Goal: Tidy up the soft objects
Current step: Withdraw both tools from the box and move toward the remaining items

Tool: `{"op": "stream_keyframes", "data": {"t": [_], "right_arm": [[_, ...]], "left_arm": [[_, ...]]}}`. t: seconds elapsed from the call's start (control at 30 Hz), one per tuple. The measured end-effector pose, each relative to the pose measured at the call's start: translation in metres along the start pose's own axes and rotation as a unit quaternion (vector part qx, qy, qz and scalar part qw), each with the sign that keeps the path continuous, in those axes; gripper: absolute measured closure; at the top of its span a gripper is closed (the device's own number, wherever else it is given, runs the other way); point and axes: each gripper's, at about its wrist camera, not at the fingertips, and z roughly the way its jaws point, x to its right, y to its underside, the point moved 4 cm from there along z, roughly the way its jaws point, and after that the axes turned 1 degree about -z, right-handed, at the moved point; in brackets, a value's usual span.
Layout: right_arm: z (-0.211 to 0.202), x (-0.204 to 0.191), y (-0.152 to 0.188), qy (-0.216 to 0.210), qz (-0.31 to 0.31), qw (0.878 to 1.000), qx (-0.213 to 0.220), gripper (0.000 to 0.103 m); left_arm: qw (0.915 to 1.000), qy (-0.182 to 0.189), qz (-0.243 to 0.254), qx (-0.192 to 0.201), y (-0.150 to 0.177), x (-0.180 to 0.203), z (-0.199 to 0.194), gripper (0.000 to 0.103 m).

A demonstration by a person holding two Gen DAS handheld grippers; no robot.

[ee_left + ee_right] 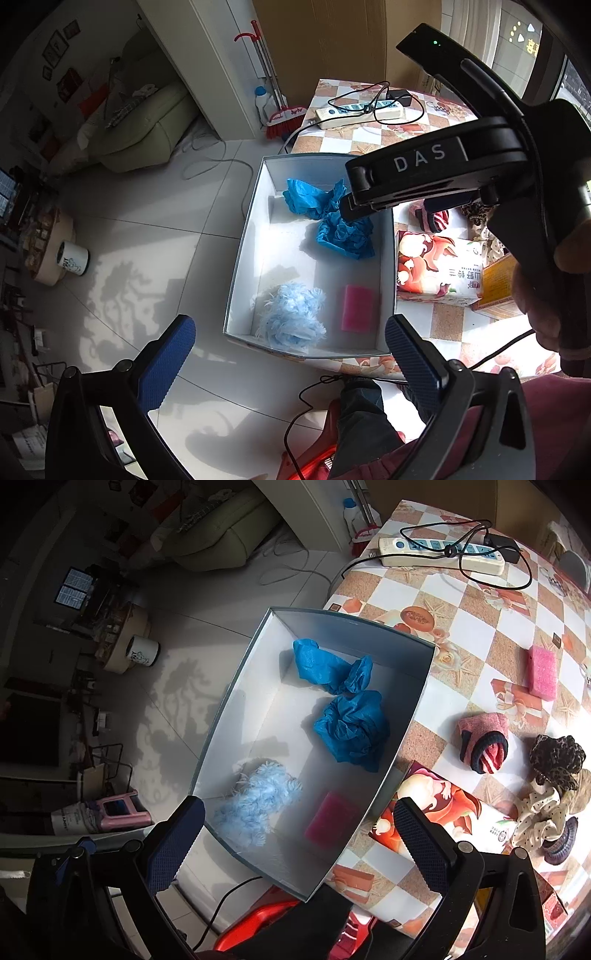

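Both grippers, left (pixel 288 354) and right (pixel 295 834), hung empty with jaws spread above the box (pixel 236 686). Inside lay blue crumpled covers (pixel 351 727) at 12 o'clock, fluffy cloth (pixel 255 805) and pink sponge (pixel 330 821) at 6.

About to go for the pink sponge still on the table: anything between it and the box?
Nothing visible blocks it. The pink sponge lies alone on bare tablecloth; only the box wall must be cleared.

"DAS" is printed on the right claw (pixel 347 206) body.
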Motion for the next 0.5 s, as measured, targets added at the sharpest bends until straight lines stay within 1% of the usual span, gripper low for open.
{"op": "stream_keyframes", "data": {"t": [0.27, 0.37, 0.5], "right_arm": [[-0.006, 0.019, 0.002, -0.013, 0.023, 1.0, -0.004, 0.0], [-0.015, 0.032, 0.004, -0.012, 0.039, 0.999, 0.006, 0.0], [-0.036, 0.059, 0.006, -0.012, 0.076, 0.997, 0.03, 0.0]], "left_arm": [[0.9996, 0.007, 0.023, -0.013, -0.011, 0.017, 0.009, 0.0], [0.9991, 0.014, 0.036, -0.016, -0.018, 0.027, 0.013, 0.0], [0.9975, 0.032, 0.061, -0.015, -0.027, 0.047, 0.017, 0.0]]}}
